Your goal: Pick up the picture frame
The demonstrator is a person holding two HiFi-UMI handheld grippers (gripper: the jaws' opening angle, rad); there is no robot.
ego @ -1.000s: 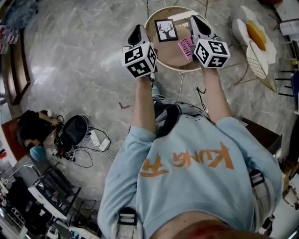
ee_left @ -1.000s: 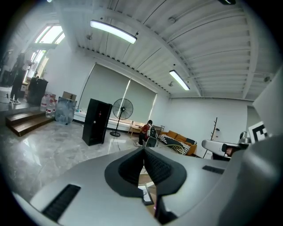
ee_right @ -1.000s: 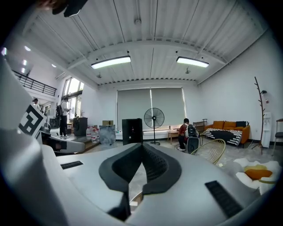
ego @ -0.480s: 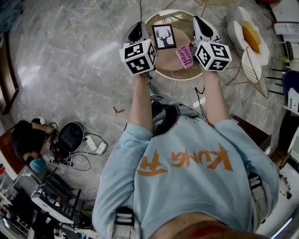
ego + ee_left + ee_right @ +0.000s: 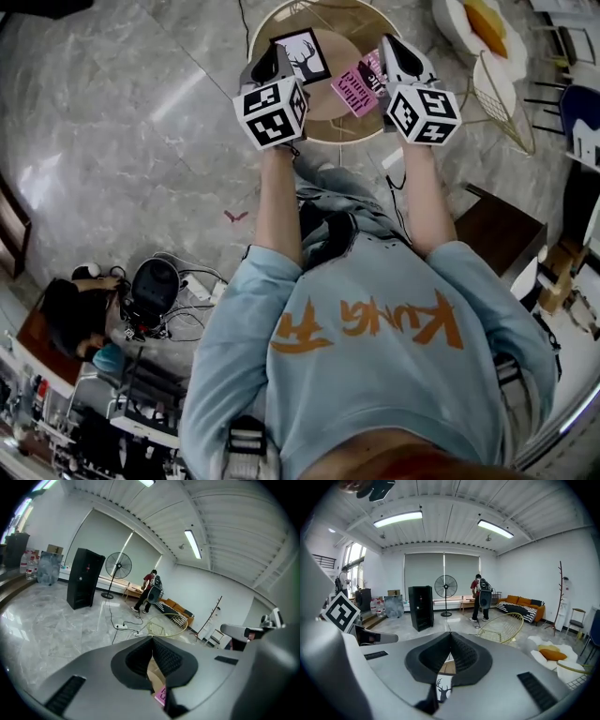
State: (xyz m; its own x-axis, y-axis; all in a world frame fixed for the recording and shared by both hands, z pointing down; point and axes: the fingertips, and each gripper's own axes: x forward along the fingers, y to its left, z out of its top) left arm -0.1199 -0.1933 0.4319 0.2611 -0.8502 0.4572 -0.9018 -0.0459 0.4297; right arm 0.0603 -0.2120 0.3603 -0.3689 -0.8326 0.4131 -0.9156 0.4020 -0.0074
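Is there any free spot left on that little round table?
Yes: the bare near part of the table, between picture frame and pink card. Its sides are crowded by the left gripper and right gripper.

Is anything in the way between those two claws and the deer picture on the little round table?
Nothing visible blocks the left claw from the black-framed deer picture. A pink printed card lies on the round wooden table between that frame and the right claw.

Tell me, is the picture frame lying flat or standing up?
Flat: the picture frame lies face up on the round table, deer print showing.
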